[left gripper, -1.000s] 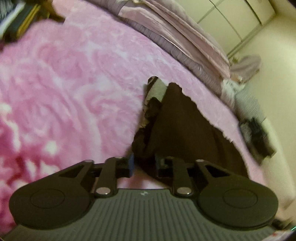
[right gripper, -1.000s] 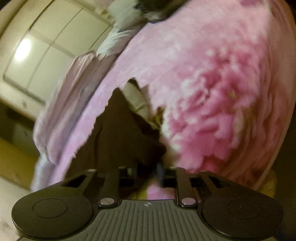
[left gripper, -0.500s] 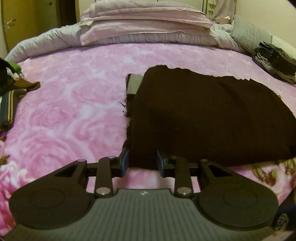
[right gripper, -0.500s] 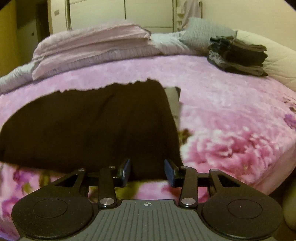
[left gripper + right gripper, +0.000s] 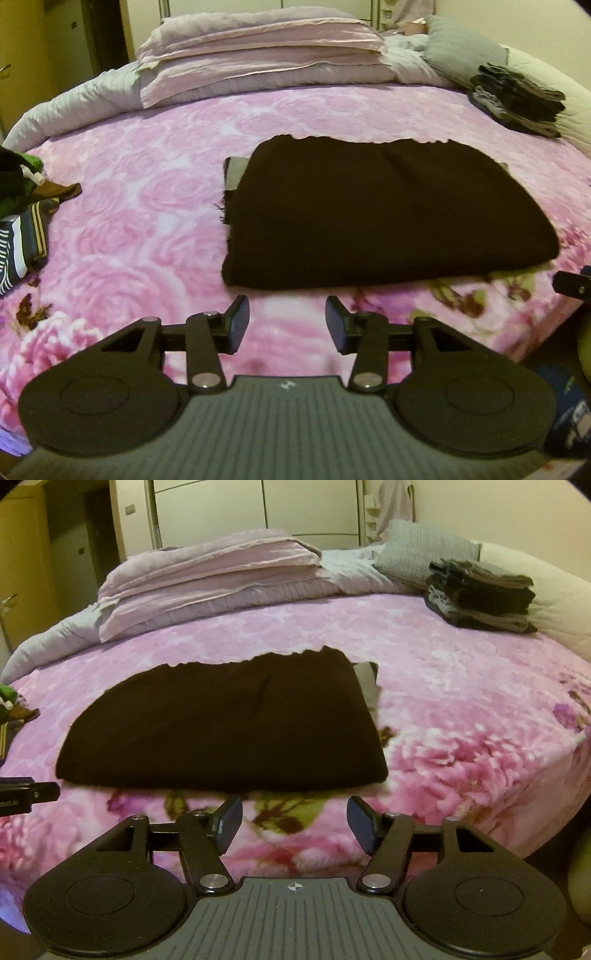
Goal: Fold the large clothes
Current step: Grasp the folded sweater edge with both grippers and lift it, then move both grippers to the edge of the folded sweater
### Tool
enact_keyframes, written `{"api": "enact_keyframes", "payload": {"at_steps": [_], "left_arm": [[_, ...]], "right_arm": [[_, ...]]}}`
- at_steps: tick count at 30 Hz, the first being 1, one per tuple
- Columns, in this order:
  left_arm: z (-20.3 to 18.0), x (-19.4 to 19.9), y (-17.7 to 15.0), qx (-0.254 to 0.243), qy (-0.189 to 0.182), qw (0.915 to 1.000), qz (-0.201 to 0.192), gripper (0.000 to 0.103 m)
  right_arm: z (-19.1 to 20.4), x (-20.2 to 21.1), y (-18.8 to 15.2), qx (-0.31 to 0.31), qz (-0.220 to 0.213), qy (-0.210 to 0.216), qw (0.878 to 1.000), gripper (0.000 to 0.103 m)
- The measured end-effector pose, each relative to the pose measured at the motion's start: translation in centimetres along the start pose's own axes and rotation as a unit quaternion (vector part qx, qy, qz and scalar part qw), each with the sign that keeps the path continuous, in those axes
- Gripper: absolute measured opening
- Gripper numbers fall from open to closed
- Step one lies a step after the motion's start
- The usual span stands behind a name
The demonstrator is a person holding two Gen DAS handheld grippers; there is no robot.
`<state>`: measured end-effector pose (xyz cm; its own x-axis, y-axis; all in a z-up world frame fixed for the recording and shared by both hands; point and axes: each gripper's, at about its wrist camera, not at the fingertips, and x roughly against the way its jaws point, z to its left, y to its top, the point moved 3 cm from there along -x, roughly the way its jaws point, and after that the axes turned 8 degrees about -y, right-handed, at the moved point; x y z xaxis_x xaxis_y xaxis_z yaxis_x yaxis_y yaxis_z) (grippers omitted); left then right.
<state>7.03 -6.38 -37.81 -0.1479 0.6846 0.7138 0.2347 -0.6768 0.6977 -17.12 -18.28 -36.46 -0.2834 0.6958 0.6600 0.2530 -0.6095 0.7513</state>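
Both grippers are now seen drawn back from the dark garment, where half a second ago each one had its fingers closed about the near folded edge; the left gripper is spread wide with nothing between its fingers, and the right gripper is likewise parted and empty; a strip of pink floral blanket is visible between each pair of fingertips and the cloth, so no contact is left. A second ago the garment was hanging crumpled and lifted across the bed; it is now laid flat as a broad folded rectangle in the middle of the blanket, its near edge a rounded fold and its far edge ragged; a grey inner layer is left poking out at the far corner on the left side in the left wrist view, and the same patch is seen at the opposite end in the right wrist view. A fold is therefore judged to be completed and released; the piece is still wide, so a further fold across its length is probably called for. A stack of folded clothes is seen at the far right by the pillows, well apart from the garment, and unfolded clothing is heaped at the left edge.
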Motion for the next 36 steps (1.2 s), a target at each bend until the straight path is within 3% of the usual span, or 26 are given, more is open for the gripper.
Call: {"api": "enact_keyframes", "payload": {"at_steps": [12,25,31,36], "left_arm": [[-1.3,3.8,0.2,-0.024,-0.006,0.9990,-0.037,0.045],[-0.6,3.4,0.1,-0.017,-0.012,0.9991,-0.038,0.047],[1.4,1.5,-0.7,0.028,-0.047,0.9981,-0.029,0.047],[3.4,0.0,-0.9,0.078,-0.070,0.9940,-0.031,0.042]], "right_arm": [[0.2,3.1,0.3,-0.006,-0.026,0.007,1.000,0.061],[0.0,2.2,0.2,-0.026,-0.013,0.019,0.999,0.061],[-1.9,0.0,-0.4,-0.109,0.022,0.051,0.992,0.061],[-4.6,-2.3,-1.1,-0.225,0.043,0.091,0.969,0.061]]}}
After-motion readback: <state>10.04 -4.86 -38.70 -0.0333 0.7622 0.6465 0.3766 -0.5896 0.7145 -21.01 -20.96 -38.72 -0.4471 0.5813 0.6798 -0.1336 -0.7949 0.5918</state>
